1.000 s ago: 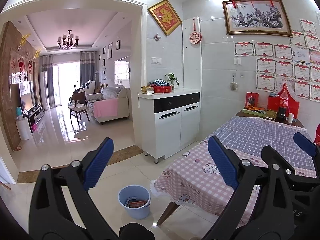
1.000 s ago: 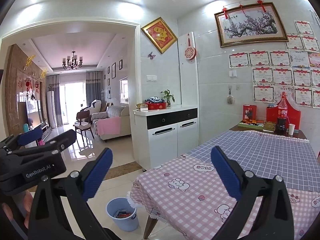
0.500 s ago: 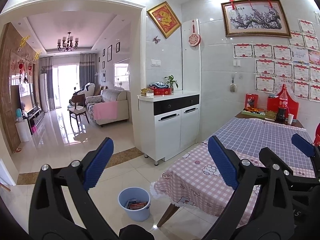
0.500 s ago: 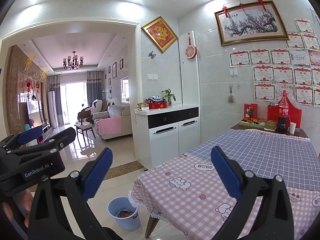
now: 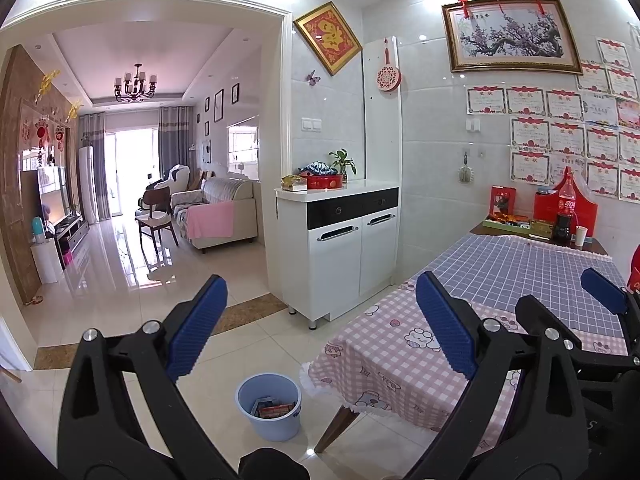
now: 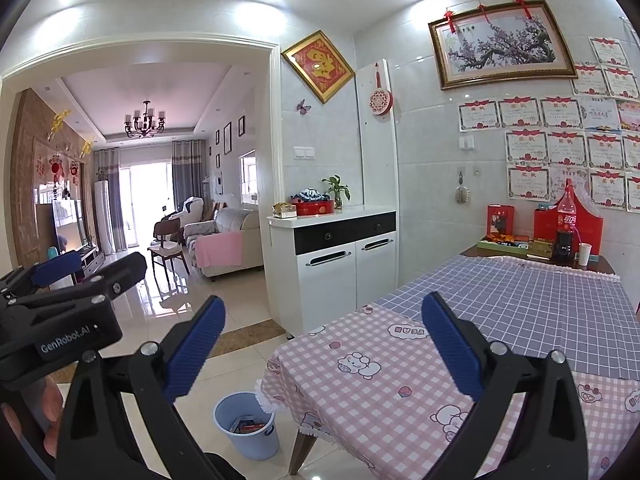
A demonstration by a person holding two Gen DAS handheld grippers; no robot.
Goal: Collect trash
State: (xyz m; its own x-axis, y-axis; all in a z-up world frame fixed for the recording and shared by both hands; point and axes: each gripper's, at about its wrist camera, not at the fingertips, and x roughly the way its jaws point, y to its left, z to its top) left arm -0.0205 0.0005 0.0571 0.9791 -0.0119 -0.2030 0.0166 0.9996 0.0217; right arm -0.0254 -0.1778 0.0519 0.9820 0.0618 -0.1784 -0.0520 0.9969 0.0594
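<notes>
A light blue bin (image 5: 269, 405) stands on the tiled floor by the table's corner, with red and white packaging inside it; in the right wrist view the same bin (image 6: 247, 424) sits low and left of centre. My left gripper (image 5: 320, 324) is open and empty, held high above the bin. My right gripper (image 6: 322, 348) is also open and empty, over the table's near corner. Each gripper shows at the edge of the other's view. No loose trash shows on the cloth-covered table (image 5: 400, 360).
A white cabinet (image 5: 340, 248) stands against the wall beyond the bin. At the table's far end are a cola bottle (image 6: 566, 222), a paper cup (image 6: 584, 254) and red boxes. Open tiled floor (image 5: 132, 280) runs left into the living room with a sofa and chair.
Both views have drifted slightly downward and the scene sits a little higher in frame. Both grippers stay open and empty.
</notes>
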